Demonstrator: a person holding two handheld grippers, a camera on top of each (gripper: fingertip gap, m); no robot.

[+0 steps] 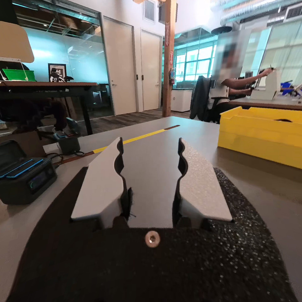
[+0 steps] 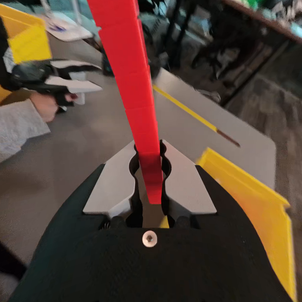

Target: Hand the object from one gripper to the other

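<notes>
A long red bar (image 2: 130, 78) made of joined blocks stands up out of my right gripper (image 2: 148, 145), which is shut on its lower end. The bar runs up past the top of the right wrist view. My left gripper (image 1: 150, 140) is open and empty, low over the grey table (image 1: 150, 179). It also shows in the right wrist view (image 2: 91, 78) at the left, blurred, held by a hand, its fingers pointing right and still well apart from the bar. The bar is not in the left wrist view.
A yellow bin (image 1: 261, 138) sits on the table to the right of the left gripper; yellow bins also show in the right wrist view (image 2: 255, 204). A yellow tape line (image 1: 138, 138) crosses the table. Black cases (image 1: 26, 178) lie at the left. A person (image 1: 228, 88) sits at a far desk.
</notes>
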